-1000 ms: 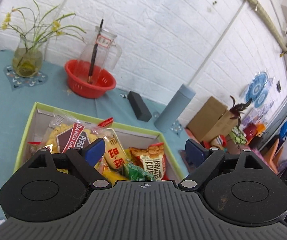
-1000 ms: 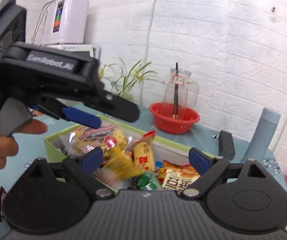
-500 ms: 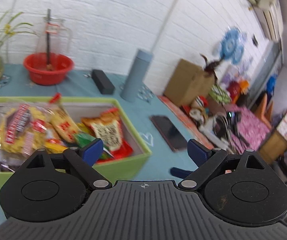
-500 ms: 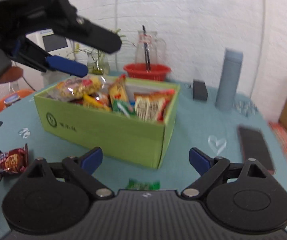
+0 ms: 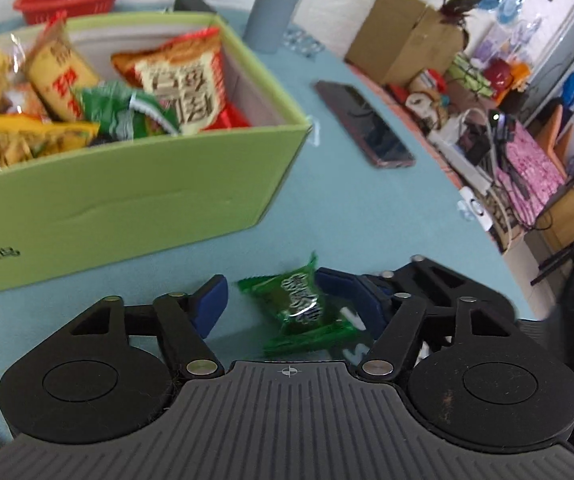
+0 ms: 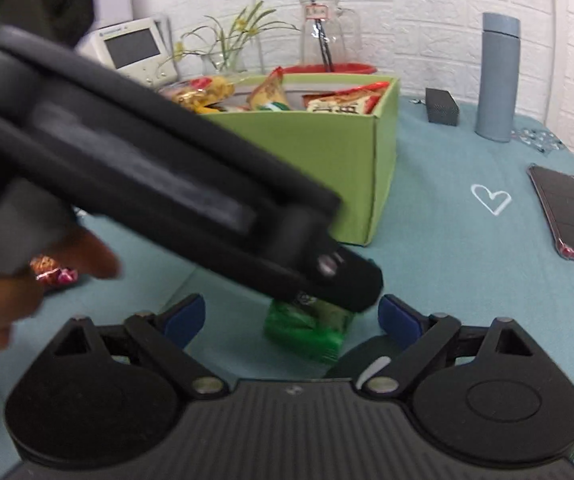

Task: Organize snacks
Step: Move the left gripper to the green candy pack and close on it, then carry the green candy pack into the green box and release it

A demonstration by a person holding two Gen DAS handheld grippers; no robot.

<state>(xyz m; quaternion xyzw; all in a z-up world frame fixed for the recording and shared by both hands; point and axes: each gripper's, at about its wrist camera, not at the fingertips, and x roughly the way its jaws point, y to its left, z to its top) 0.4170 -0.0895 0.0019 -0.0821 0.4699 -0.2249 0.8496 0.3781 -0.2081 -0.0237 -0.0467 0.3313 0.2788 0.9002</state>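
Closing my left gripper (image 5: 269, 300) around the green packet (image 5: 301, 308), pads not yet pinching, right gripper (image 6: 291, 316) wide and empty; boxing comes next.

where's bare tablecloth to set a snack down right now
Bare cloth lies between the green box and the phone, around the heart mark. Crowded: the box's near corner, where the left gripper straddles the green packet.
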